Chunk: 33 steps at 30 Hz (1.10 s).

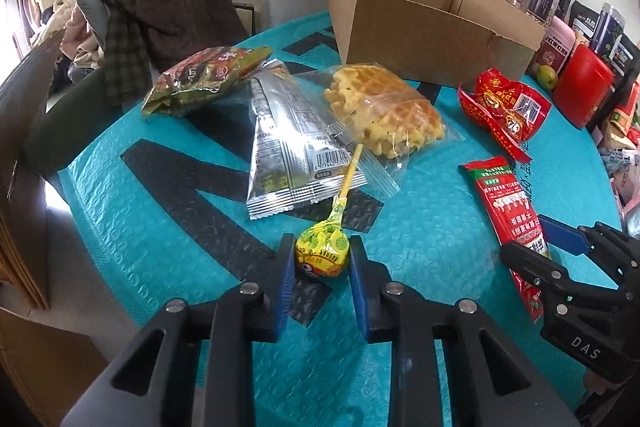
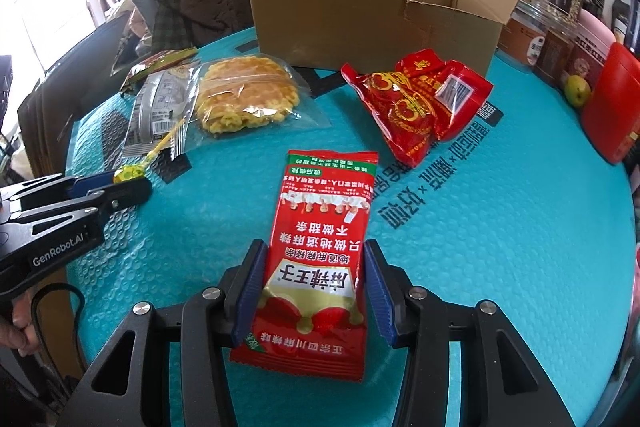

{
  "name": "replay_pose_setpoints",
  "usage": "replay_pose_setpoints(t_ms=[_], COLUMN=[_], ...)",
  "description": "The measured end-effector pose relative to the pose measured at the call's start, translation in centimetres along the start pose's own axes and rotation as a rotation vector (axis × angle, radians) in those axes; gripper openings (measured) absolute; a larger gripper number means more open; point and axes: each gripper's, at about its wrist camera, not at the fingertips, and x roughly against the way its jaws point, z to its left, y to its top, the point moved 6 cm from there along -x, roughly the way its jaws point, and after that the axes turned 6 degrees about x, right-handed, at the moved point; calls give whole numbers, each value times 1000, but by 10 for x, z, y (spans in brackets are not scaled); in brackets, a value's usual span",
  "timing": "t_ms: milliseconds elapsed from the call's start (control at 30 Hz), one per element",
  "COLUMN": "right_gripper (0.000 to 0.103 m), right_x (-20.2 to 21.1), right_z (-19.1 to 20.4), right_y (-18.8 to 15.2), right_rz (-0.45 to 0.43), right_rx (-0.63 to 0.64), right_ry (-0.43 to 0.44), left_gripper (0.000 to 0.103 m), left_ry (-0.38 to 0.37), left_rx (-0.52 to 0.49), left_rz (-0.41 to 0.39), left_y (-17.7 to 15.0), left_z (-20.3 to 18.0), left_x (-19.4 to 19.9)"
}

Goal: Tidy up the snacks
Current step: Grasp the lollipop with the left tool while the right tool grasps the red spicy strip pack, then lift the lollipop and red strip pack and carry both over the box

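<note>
Clamping the yellow-wrapped head of a lollipop (image 1: pixel 322 255), the left gripper (image 1: pixel 322 259) has its blue pads pressed against both sides of the sweet, whose stick slants up over a silver foil packet (image 1: pixel 288 143); in the right wrist view that same gripper (image 2: pixel 120 189) shows only from the side at the left edge, the lollipop (image 2: pixel 129 173) half hidden behind its fingers, so the grip cannot be judged there; a hand (image 2: pixel 16 327) is cut off at the lower left edge. The right gripper (image 2: pixel 316 291) stands part-way open astride a long red snack packet (image 2: pixel 320 255) lying flat on the teal bubble mat (image 2: pixel 520 227); its left pad touches the packet's edge, while whether the right pad presses it is hard to tell; the left wrist view shows only the fingers' tips over that red packet (image 1: pixel 508 207), the packet's lower end hidden behind them. A bagged waffle (image 1: pixel 384 111) lies behind the foil packet, a green-and-red crisp bag (image 1: pixel 200 79) to its left, a crumpled red pouch (image 1: pixel 504 111) to the right; in the right view the crisp bag (image 2: pixel 160 65) is mostly covered. An open cardboard box (image 2: pixel 376 27) stands at the mat's far side; its inside is barely visible in either view. Jars and tins (image 1: pixel 560 11) crowd the right edge, their labels too small to read; a green fruit (image 2: pixel 577 89) sits beside a red tin (image 2: pixel 612 107). Clothes heaped on a chair (image 1: pixel 152 7) appear at the far left.
</note>
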Motion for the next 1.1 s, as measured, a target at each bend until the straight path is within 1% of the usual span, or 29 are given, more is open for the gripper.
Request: replay_pose_setpoints(t_ms=[333,900,1100], right_gripper=[48,47,47], right_x=[10,44,54], right_z=[-2,-4,-4], right_y=[-6,-24,-25], right_rz=[-13,-65,-78], right_rx=[-12,-37,-50], right_ry=[2,25,36], left_gripper=[25,25,25], left_ry=[-45,-131,-156], left_rx=[-31,-87,-99], left_rz=[-13,-35,-65], left_y=[-6,-25,-19], left_z=[-16,-54,-65], left_x=[12,44,56])
